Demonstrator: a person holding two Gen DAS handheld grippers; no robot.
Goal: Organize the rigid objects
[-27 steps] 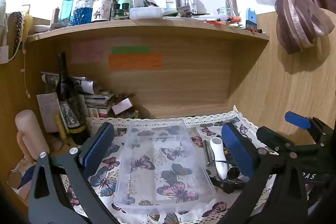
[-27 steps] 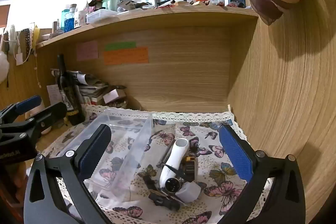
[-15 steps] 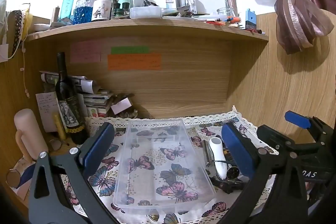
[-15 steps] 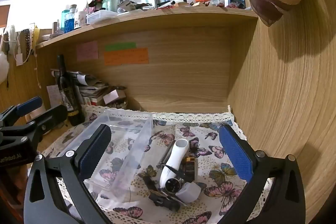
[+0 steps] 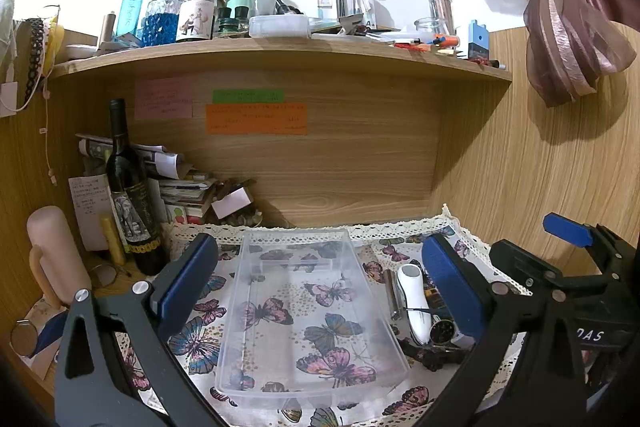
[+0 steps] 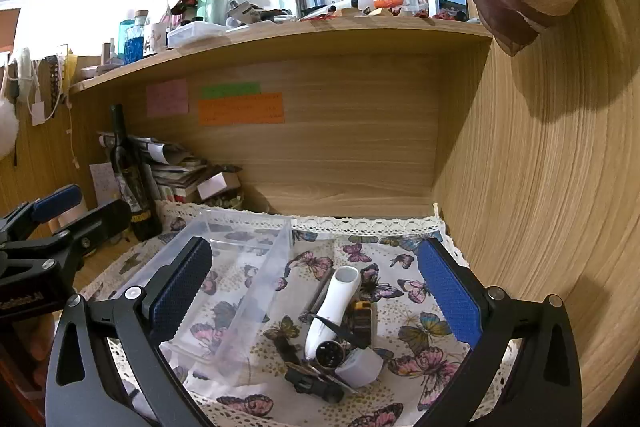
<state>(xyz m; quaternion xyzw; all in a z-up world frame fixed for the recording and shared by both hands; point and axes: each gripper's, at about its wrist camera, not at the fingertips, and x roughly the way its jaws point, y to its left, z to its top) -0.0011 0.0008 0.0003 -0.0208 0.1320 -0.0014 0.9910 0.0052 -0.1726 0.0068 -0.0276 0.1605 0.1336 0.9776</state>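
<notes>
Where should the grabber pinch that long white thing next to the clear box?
Probably around the narrow middle of the white device, coming from above with the open right gripper and one finger on each long side. It lies flat on the butterfly cloth, with its round end buried in a pile of small objects, so the free upper half looks easiest.
</notes>
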